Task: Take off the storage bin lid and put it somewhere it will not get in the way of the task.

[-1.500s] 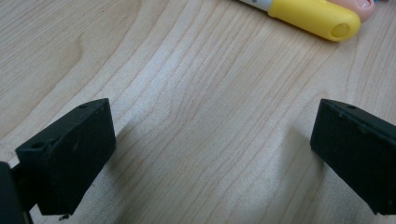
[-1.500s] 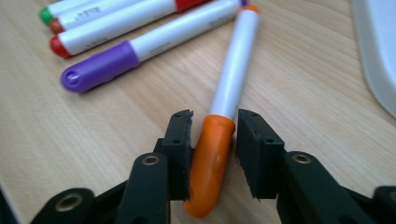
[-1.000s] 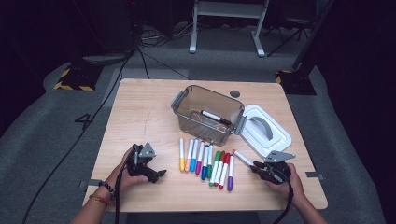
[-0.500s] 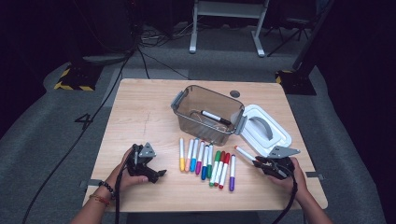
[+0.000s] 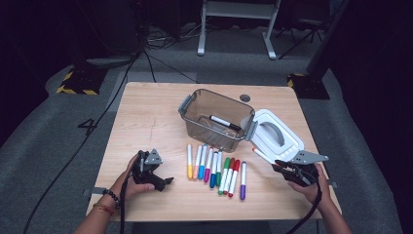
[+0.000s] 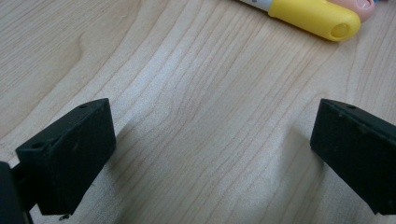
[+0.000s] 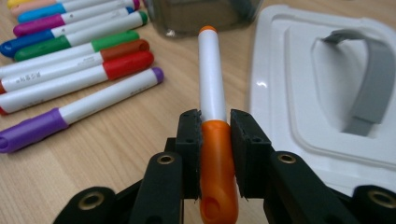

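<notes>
My right gripper (image 7: pixel 215 140) is shut on an orange marker (image 7: pixel 211 93), clamping its orange cap; the white barrel points toward the bin. From above, that marker (image 5: pixel 263 157) sticks out of the right gripper (image 5: pixel 278 166) just above the table, beside the lid. A row of several coloured markers (image 5: pixel 214 168) lies in the middle of the table, the purple one (image 7: pixel 79 109) nearest the right gripper. My left gripper (image 5: pixel 163 181) rests at the front left, open, its jaws wide apart over bare wood (image 6: pixel 210 126). A yellow marker cap (image 6: pixel 313 16) lies beyond them.
A clear grey bin (image 5: pixel 217 119) stands behind the marker row with a black-capped marker (image 5: pixel 224 122) inside. Its white lid (image 5: pixel 275 139) with a grey handle lies flat to the bin's right. The wooden table (image 5: pixel 146 117) has free room at the left and back.
The right gripper has risen a little with the orange marker and shifted slightly right. The left gripper has stayed put.
</notes>
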A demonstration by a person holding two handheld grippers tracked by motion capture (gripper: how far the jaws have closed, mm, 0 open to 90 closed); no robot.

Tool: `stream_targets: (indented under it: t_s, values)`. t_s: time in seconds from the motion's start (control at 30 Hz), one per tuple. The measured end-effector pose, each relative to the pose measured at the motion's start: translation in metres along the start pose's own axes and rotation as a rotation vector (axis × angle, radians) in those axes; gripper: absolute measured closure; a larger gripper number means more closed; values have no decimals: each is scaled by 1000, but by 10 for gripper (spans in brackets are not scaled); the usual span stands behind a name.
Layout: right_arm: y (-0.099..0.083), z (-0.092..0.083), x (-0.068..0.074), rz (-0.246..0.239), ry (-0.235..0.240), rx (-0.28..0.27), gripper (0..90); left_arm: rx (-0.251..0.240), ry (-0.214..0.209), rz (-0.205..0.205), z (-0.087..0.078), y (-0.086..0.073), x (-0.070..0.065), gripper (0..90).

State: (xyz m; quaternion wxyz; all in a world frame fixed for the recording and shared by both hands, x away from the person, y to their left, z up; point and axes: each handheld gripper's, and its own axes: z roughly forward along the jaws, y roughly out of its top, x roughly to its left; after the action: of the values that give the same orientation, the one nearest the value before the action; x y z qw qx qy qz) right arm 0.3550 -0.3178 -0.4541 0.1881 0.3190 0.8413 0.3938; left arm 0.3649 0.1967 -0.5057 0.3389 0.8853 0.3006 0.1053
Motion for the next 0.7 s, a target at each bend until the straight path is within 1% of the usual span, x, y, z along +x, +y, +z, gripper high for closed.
stream_targets:
  t_s: [0.07,0.23,0.4,0.63,0.7]
  values:
    - [6,-6,-4,10,0,-29,745,0,0,0,0,0,0,5]
    - [21,-17,-10,-20,-37,-50,745,0,0,0,0,0,0,5]
    - [36,-25,-15,-44,-61,-73,745,0,0,0,0,0,0,5]
    - [59,-36,-24,-65,-91,-106,745,0,0,0,0,0,0,5]
    - [66,-38,-27,-61,-94,-122,745,0,0,0,0,0,0,5]
